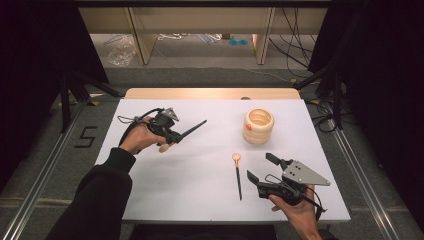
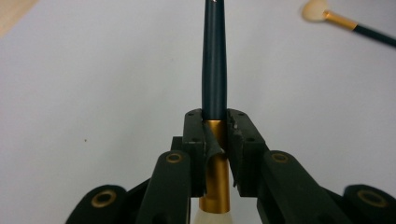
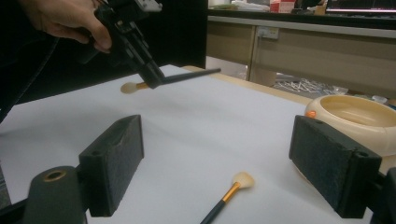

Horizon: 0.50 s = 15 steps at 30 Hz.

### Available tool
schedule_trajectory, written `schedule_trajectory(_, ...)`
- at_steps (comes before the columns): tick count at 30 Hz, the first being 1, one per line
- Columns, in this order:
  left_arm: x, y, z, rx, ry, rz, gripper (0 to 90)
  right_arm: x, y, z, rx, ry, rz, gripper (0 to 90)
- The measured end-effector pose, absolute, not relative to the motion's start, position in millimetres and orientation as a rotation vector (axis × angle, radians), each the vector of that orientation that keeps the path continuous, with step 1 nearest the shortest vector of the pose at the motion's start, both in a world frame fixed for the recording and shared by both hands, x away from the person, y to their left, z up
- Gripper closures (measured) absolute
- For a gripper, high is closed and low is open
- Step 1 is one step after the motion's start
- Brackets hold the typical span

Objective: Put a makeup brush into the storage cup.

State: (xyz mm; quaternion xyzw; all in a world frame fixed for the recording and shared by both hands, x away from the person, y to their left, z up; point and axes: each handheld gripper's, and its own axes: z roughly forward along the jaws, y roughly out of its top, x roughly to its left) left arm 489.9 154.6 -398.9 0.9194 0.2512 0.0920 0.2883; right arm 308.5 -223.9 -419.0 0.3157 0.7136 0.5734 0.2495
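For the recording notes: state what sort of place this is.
Probably a lab or workshop set up for recording. A white-topped table stands between black curtains, loose cables trail on the floor behind, and a taped number marks the floor.

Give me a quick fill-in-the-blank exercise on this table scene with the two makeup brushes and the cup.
1. The left hand-held gripper is shut on a ____.
2. The right hand-held gripper has its jaws ____.
3. The second brush lies flat on the ____ table cover.
4. The cream cup stands ____.

Missing words: brush; open; white; upright
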Motion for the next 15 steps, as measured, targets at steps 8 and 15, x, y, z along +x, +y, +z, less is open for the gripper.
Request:
schedule_trajectory(8,470.8,152.5,-382.2,2.334,0.640,0.303,78.4,308.3,-223.7,-419.0,0.860,1.944,1.560,18.8)
schedule_trajectory(15,451.9,150.2,-371.6,2.277,0.593,0.327,78.4,308.2,-224.2,-418.9,0.862,1.935,1.559,18.8)
